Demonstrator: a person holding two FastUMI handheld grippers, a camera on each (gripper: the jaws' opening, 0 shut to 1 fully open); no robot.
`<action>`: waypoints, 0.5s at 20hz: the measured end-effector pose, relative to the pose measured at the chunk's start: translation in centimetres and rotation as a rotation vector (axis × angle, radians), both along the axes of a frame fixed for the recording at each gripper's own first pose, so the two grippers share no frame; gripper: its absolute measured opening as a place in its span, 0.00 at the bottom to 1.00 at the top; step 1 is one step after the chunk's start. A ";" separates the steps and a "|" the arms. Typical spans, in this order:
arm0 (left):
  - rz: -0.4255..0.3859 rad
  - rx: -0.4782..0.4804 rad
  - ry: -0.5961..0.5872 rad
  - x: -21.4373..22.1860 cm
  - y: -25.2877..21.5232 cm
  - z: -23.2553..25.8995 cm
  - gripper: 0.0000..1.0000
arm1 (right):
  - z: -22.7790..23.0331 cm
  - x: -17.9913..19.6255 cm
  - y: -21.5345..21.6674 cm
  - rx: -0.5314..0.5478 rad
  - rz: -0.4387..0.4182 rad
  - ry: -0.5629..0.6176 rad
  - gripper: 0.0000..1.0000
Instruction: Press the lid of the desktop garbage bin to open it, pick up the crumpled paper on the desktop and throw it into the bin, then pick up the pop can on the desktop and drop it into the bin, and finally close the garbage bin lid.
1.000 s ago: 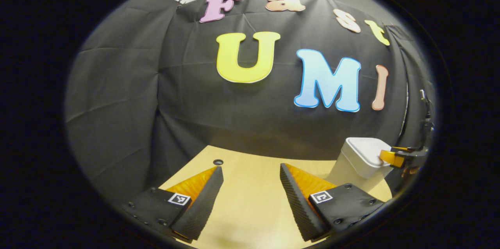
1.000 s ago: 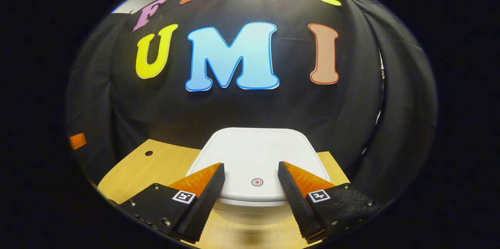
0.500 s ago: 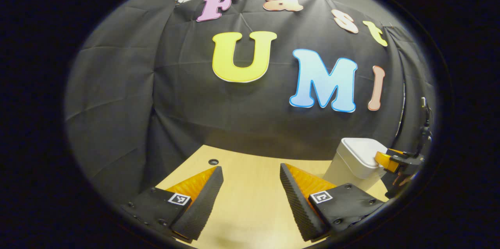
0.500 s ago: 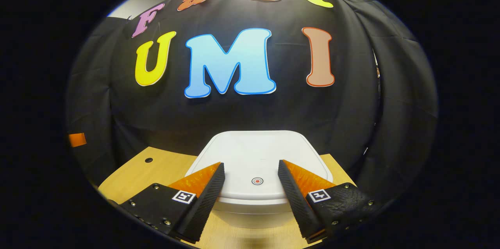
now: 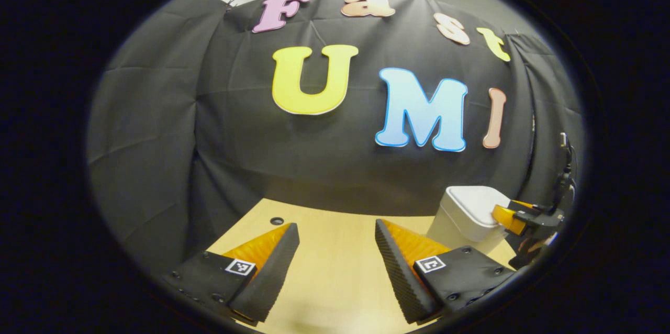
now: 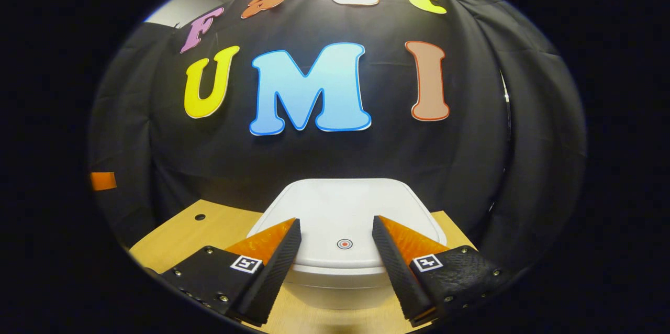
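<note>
Between and just ahead of the right gripper's (image 6: 336, 229) parted, empty jaws sits the white bin's shut lid (image 6: 340, 208), its red-ringed button (image 6: 344, 243) centred, so opening is in hand: press down there, while the left gripper (image 5: 336, 232) waits open.

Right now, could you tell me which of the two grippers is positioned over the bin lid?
The right gripper: its open fingers straddle the lid of the white bin. The left gripper is open above bare desktop.
</note>
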State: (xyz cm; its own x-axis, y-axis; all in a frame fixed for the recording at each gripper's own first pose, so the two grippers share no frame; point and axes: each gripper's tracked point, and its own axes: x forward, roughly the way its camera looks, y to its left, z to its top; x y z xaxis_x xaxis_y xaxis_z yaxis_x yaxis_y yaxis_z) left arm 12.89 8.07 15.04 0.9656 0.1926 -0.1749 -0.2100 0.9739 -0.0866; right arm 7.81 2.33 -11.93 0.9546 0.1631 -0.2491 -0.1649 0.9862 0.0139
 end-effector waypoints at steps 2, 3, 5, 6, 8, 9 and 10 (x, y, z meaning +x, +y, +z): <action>-0.012 0.003 -0.015 0.3 -0.2 0.7 0.96 | -0.1 0.0 -0.4 -0.017 -0.022 0.015 0.89; -0.014 0.008 -0.023 0.4 -0.3 1.2 0.96 | 0.8 -0.4 -0.4 -0.024 -0.028 0.004 0.89; -0.023 0.021 -0.048 0.6 -0.5 2.4 0.96 | 4.4 -1.8 0.8 -0.025 -0.024 -0.058 0.89; -0.033 0.032 -0.060 0.8 -0.8 3.0 0.95 | 6.0 -2.5 1.2 -0.030 -0.022 -0.088 0.89; -0.059 0.065 -0.084 1.0 -1.8 4.4 0.95 | 8.9 -4.0 2.0 -0.018 -0.022 -0.143 0.89; -0.083 0.080 -0.093 1.0 -2.5 4.9 0.96 | 10.0 -5.1 2.3 -0.005 -0.022 -0.163 0.89; -0.106 0.090 -0.105 1.2 -3.3 5.4 0.96 | 11.0 -5.9 2.6 0.003 -0.025 -0.180 0.89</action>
